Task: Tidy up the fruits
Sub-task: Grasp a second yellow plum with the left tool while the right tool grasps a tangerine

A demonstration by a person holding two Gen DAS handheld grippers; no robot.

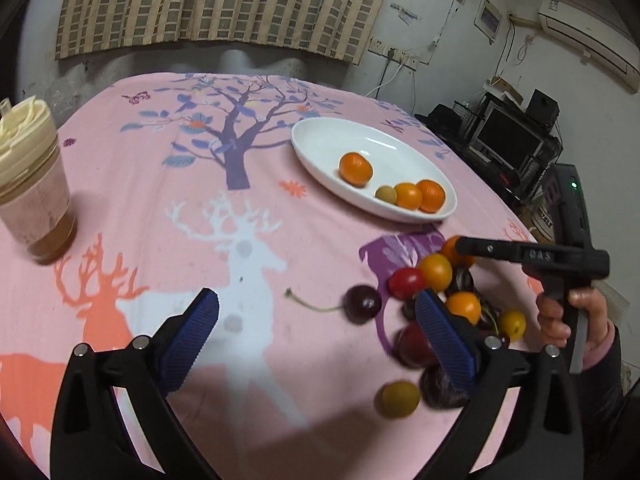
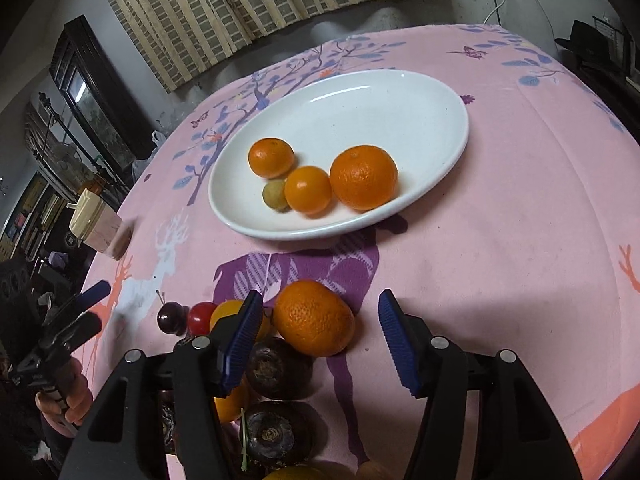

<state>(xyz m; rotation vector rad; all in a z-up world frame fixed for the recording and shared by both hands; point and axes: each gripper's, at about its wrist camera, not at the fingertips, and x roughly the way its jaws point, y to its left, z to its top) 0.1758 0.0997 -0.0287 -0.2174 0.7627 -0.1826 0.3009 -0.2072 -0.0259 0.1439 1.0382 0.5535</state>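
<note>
The right gripper hangs with its jaws apart, empty, over the tablecloth, and a loose tangerine sits between the blue pads, nearer the left one. The white plate beyond already holds three tangerines and a small yellowish fruit. More fruit lies heaped beside the loose tangerine: a cherry, a red tomato and dark round pieces. The left gripper also stands spread and empty, close to that heap. The risk, as it looks: an off-centre squeeze could roll the tangerine away, or the left pad could knock the neighbouring fruit across the cloth.
</note>
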